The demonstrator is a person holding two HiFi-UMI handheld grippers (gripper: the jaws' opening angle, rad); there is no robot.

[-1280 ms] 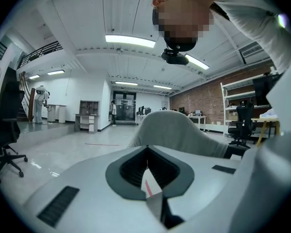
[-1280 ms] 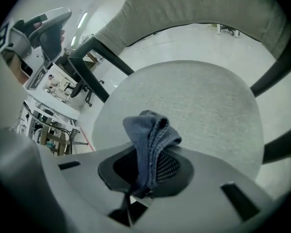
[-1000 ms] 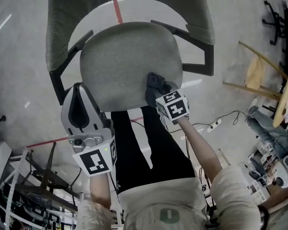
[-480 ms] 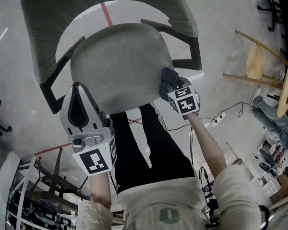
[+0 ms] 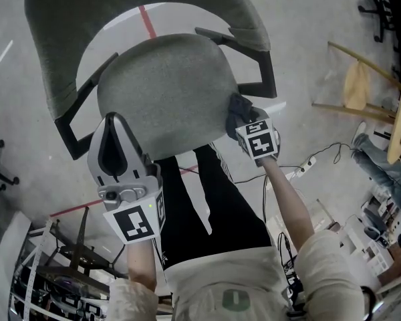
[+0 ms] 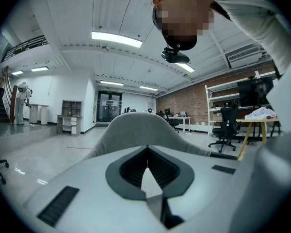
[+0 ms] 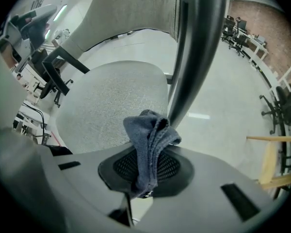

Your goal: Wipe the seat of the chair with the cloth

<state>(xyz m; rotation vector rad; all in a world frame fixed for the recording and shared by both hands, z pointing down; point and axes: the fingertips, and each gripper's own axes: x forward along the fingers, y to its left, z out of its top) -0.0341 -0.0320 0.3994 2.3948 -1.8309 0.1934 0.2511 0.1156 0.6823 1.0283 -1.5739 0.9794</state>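
Over pale concrete floor (image 5: 321, 39), sliding dark blue cloth (image 7: 150, 140), clamped in right gripper (image 7: 148, 176), out to rounded grey fabric chair seat's (image 5: 164, 92) right edge, likely ending a stroke; holding left gripper (image 6: 146, 152) closed, empty, at seat's front-left.

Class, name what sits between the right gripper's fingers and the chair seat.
The grey-blue cloth, clamped in the right gripper, seen in the right gripper view.

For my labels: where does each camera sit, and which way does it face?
Head view: on head, steeply down at the seat; arms, left tongs, right tongs show.
Left gripper view: on left tongs, toward the chair; shut tongs, sleeve show.
Right gripper view: on right tongs, toward the seat; tongs hold cloth.
Head and right gripper views share seat, cloth.
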